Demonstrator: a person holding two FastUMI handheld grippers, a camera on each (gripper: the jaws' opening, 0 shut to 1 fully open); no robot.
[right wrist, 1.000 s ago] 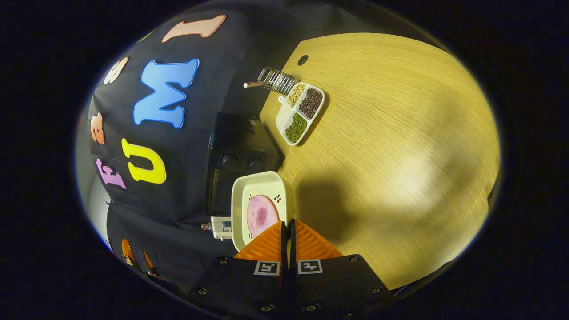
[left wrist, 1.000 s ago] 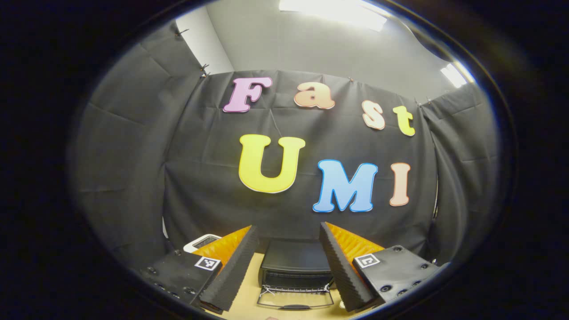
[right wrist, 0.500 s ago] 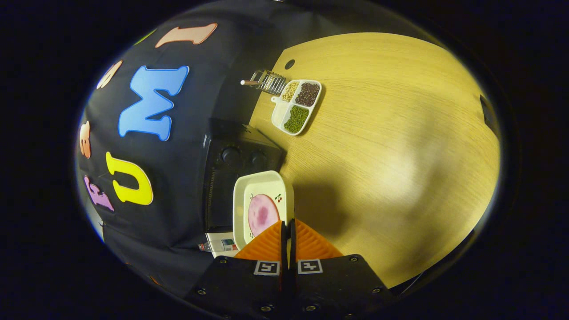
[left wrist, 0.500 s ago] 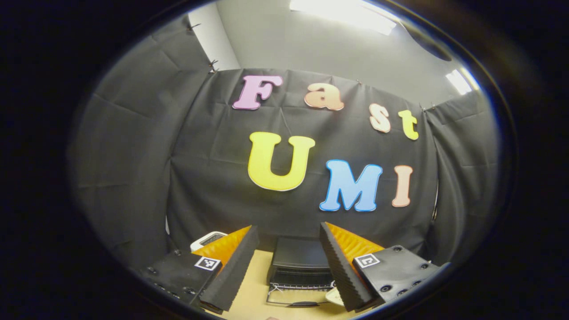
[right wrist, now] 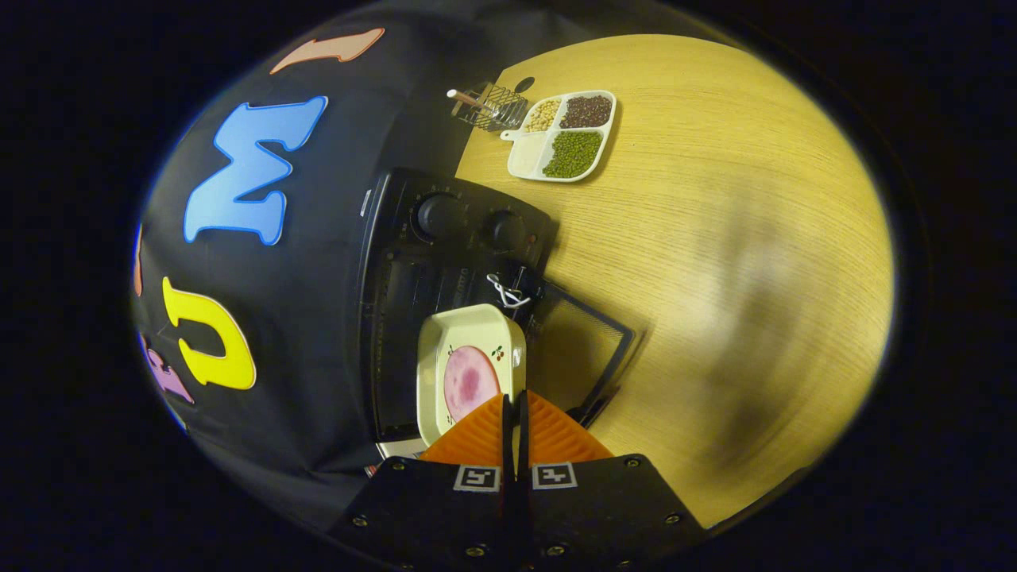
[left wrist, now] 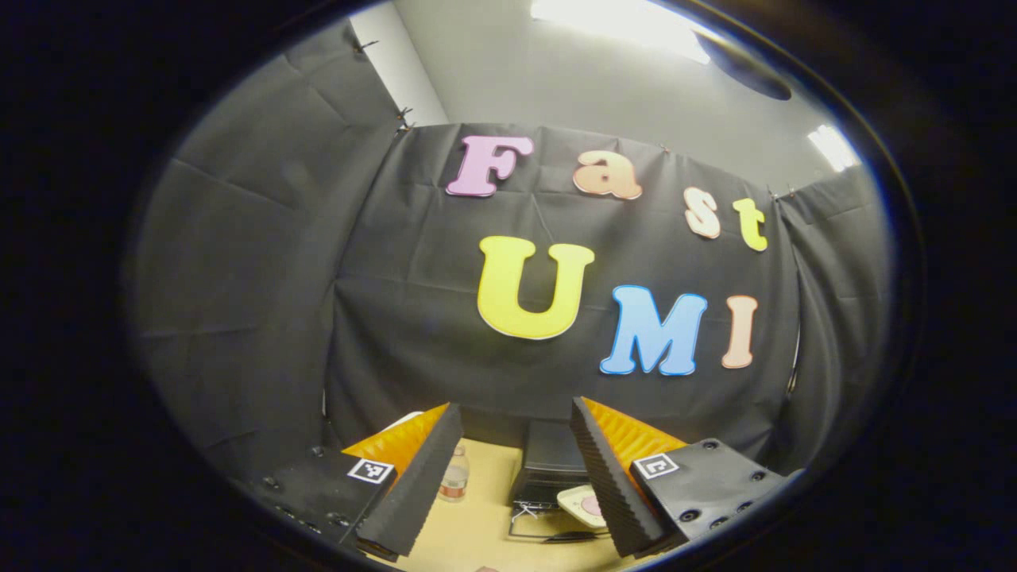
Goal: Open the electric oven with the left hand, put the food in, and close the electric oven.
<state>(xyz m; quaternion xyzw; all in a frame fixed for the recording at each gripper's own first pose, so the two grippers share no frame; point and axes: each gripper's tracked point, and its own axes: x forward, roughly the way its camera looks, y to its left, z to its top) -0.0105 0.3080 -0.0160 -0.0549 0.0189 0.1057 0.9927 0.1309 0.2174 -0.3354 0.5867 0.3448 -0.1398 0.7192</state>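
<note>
Oven (right wrist: 429, 262) is sitting against the booth wall on the wooden surface (right wrist: 715, 238), its door (right wrist: 584, 349) lying open. Right gripper (right wrist: 512, 409), jaws pinching the rim, is holding the food dish (right wrist: 469, 373) over that door. Left gripper (left wrist: 512, 469) is hanging with jaws spread wide, gripping nothing, a bottle (left wrist: 455, 477) showing between them.

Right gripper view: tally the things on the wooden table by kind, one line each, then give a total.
Electric oven, door open: 1
Food plate, held by the right gripper: 1
Divided tray of beans: 1
Wire holder: 1
Total: 4
</note>
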